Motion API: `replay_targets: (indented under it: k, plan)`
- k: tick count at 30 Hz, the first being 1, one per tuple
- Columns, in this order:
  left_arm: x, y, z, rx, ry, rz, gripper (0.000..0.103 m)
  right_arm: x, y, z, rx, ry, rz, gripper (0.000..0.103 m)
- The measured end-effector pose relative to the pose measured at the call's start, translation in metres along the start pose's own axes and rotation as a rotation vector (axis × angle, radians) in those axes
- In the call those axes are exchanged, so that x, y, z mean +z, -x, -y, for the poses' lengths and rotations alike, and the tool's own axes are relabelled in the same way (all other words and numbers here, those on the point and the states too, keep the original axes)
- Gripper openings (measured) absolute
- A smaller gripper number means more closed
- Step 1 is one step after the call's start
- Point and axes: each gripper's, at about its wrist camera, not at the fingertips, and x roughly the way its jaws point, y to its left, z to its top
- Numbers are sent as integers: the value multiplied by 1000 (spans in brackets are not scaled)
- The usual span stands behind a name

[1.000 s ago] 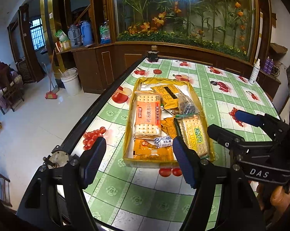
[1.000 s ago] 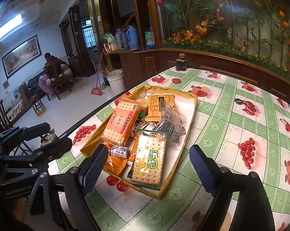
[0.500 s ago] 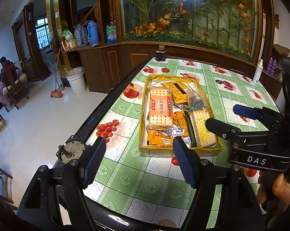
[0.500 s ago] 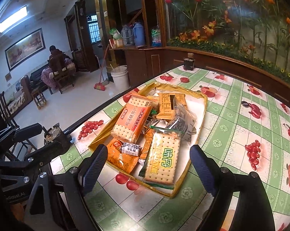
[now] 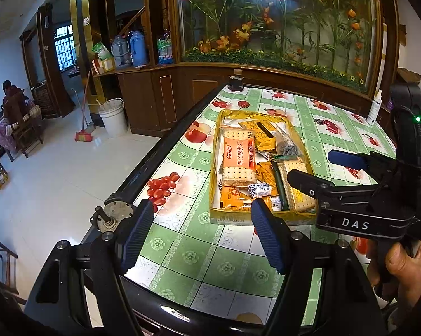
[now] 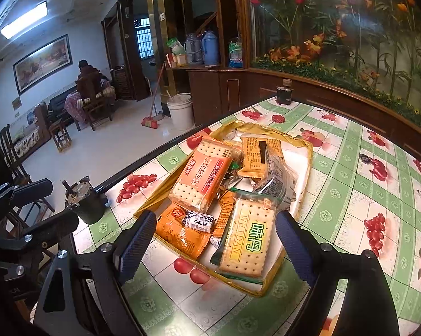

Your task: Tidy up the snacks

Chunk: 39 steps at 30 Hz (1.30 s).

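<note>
Both open grippers hover short of the snack tray [image 6: 308, 151], fingers [image 6: 294, 246] empty.

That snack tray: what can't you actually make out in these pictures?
- Left view: the right gripper covers part of the green cracker pack and the tray's right corner.
- Both views: packets under the orange cracker pack are buried.
- Right view: small print on the clear bag is too fine to read.
</note>
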Motion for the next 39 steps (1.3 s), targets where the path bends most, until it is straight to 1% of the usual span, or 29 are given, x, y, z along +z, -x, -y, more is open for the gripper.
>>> replay_targets:
  k: [8, 15, 21, 36, 39]
  plan:
    - [-3, 4, -3, 12, -2, 8, 72, 0, -5, -11, 14, 35, 1, 89]
    - [-3, 7, -3, 16, -8, 24, 71, 0, -5, -22, 4, 93, 11, 89]
    - [-4, 11, -2, 15, -15, 38, 71, -1, -3, -24, -3, 103, 13, 89]
    - [-4, 12, -2, 8, -14, 35, 71, -5, -3, -27, -5, 117, 7, 89]
    - [-8, 11, -1, -4, -18, 26, 71, -8, -4, -27, -8, 122, 3, 89]
